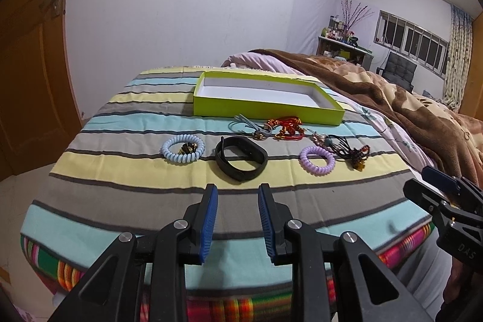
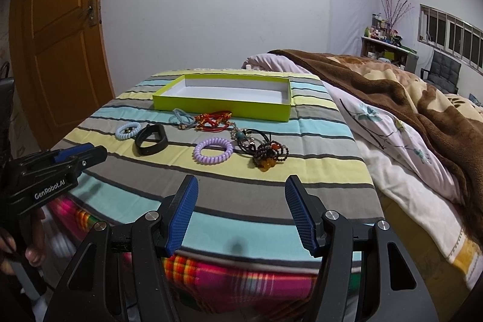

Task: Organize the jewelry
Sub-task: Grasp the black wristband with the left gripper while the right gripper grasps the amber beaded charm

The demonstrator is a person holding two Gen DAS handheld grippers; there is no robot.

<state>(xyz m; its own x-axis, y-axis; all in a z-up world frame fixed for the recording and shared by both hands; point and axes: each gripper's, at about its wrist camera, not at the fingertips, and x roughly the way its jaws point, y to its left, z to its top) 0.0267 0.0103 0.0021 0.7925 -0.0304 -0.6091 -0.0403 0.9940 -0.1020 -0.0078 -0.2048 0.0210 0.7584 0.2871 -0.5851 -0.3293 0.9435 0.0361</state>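
Observation:
A lime-green open box (image 1: 265, 107) (image 2: 223, 104) with a white empty inside lies on the striped cloth. In front of it lie a light-blue coil hair tie (image 1: 183, 152) (image 2: 128, 131), a black wristband (image 1: 241, 161) (image 2: 151, 139), a purple coil hair tie (image 1: 317, 161) (image 2: 213, 150), a red knotted ornament (image 1: 285, 127) (image 2: 212, 120), a blue cord tie (image 1: 247, 125) (image 2: 181, 116) and dark beaded pieces (image 1: 347, 151) (image 2: 265, 154). My left gripper (image 1: 238, 190) is open and empty, just short of the wristband. My right gripper (image 2: 241, 181) is open wide and empty, near the cloth's front edge.
The striped cloth (image 1: 120, 195) (image 2: 317, 171) covers the end of a bed. A brown blanket (image 1: 392, 98) (image 2: 407, 98) and pale sheet (image 2: 392, 147) lie to the right. A wooden door (image 1: 30, 65) (image 2: 60, 35) stands at the left. A white wall is behind.

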